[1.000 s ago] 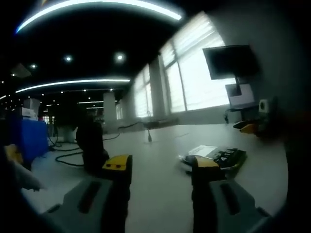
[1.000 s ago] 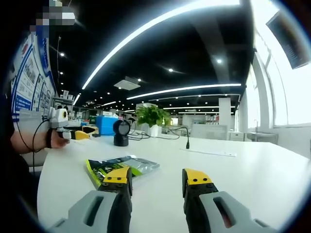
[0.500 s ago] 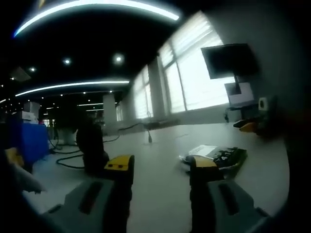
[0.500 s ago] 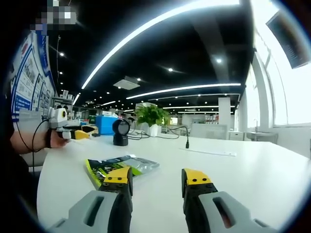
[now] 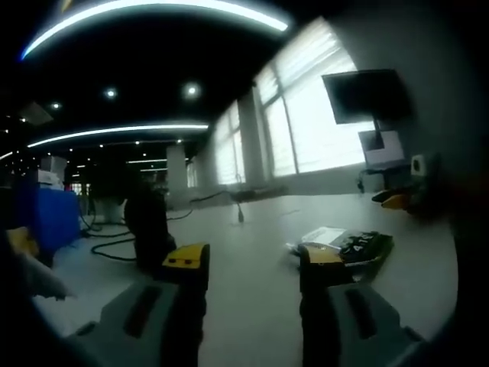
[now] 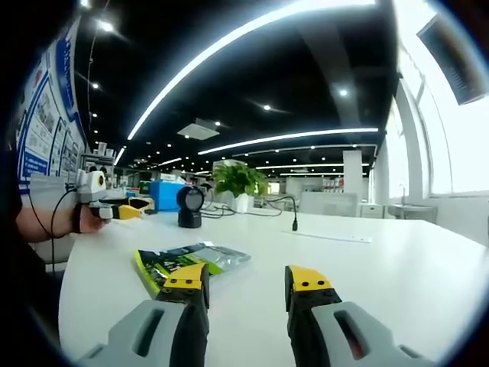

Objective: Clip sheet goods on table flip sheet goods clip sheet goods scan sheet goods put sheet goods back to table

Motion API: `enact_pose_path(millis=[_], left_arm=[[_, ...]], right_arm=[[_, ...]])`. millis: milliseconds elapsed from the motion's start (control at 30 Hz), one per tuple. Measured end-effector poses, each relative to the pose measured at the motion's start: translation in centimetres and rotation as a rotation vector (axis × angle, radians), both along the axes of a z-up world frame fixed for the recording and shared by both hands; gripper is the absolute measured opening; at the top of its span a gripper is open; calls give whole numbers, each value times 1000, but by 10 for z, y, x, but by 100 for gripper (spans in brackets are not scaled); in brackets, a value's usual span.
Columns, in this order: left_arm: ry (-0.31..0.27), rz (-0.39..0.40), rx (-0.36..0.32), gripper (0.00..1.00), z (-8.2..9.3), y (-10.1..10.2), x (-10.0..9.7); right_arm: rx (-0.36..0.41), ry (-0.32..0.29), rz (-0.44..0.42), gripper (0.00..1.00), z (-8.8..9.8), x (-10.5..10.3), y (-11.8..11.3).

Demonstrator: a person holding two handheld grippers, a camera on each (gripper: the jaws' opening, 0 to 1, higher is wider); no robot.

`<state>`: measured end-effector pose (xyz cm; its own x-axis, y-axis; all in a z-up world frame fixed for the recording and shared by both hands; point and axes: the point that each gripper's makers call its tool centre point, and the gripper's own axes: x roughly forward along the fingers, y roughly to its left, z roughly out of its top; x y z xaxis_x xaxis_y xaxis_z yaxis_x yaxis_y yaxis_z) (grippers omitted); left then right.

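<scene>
1 sheet pack (image 6: 189, 261), 1 scanner (image 6: 189, 208), perhaps 1 plant (image 6: 238, 183)

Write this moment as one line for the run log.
left tool: open, empty | right tool: open, empty | packet: flat on table, not gripped | scanner: upright behind packet

A large open-plan office: long curved ceiling light strips (image 6: 252, 34) run across the top of the right gripper view, a wide white table (image 6: 397, 267) fills the lower half, and tall blinded windows (image 5: 306, 122) with a wall monitor (image 5: 359, 95) stand at the upper right of the left gripper view.
</scene>
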<state>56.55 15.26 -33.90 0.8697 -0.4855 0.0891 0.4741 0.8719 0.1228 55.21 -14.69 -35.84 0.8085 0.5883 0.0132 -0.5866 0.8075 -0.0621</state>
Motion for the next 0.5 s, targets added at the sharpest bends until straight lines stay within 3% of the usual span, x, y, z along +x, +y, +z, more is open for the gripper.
enact_pose_path(millis=[500], left_arm=[[-10,0,-13,39,3,0,-2]], right_arm=[[-5,-10,5,35,1,-1,-1]])
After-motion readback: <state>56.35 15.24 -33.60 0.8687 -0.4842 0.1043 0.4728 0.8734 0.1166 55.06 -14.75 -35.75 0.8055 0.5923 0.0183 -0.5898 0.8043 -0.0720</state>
